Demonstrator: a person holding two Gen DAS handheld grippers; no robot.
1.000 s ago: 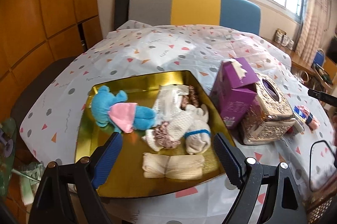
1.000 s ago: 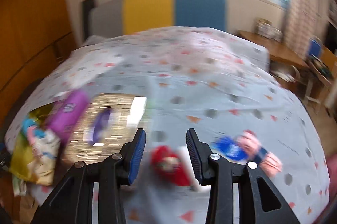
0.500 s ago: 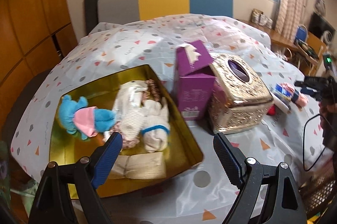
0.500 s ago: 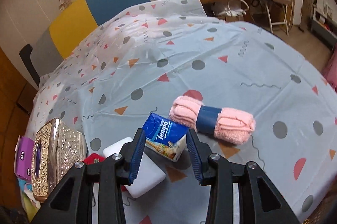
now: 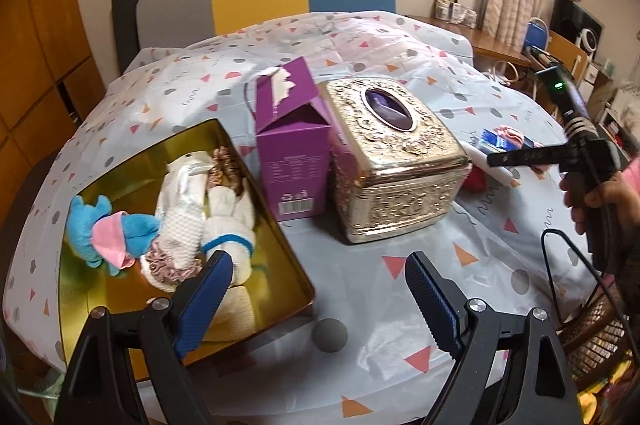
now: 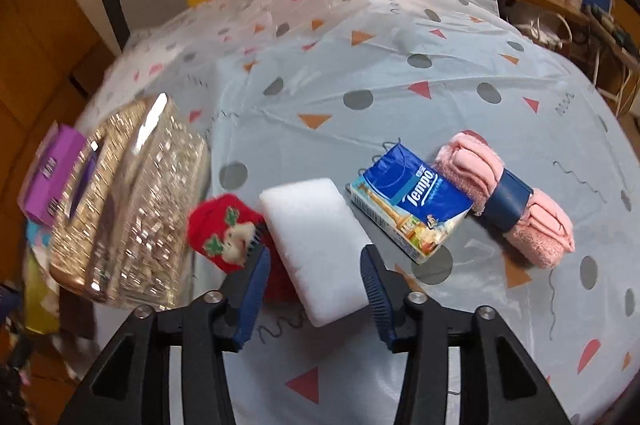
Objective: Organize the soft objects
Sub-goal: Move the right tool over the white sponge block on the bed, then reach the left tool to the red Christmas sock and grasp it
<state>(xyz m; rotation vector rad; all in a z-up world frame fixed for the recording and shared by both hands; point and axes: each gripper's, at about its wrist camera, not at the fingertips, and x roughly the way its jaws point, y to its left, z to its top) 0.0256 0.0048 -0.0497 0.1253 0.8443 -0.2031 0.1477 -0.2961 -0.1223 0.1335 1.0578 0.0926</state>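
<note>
The right hand-held gripper (image 6: 312,271) points down at the surface (image 6: 360,65) with its jaws apart and just having been opening; the near end of a white sponge (image 6: 316,237) lies between them, and neither pad presses on it. Touching the sponge on its left is a red sock (image 6: 224,229) with a small white figure on it, close by the left jaw. Just right of the sponge lies a blue tissue pack (image 6: 408,203), and against that a rolled pink towel (image 6: 512,203) with a dark blue band. Farther left stands a gold tissue box (image 6: 128,209), blurred, with a purple box (image 6: 52,169) beyond it. The left hand-held gripper (image 5: 318,281) hangs with its jaws wide apart and nothing between them, over the near corner of a gold tray (image 5: 288,249) and the bare cloth beside it. In the tray lie a blue plush toy (image 5: 108,225) with a pink patch, white socks (image 5: 224,221), a frilly pink piece and a beige folded cloth. The purple box stands just right of the tray, touching the gold tissue box. At the right edge of that view a hand (image 5: 600,193) holds the right hand-held gripper over the sponge
</note>
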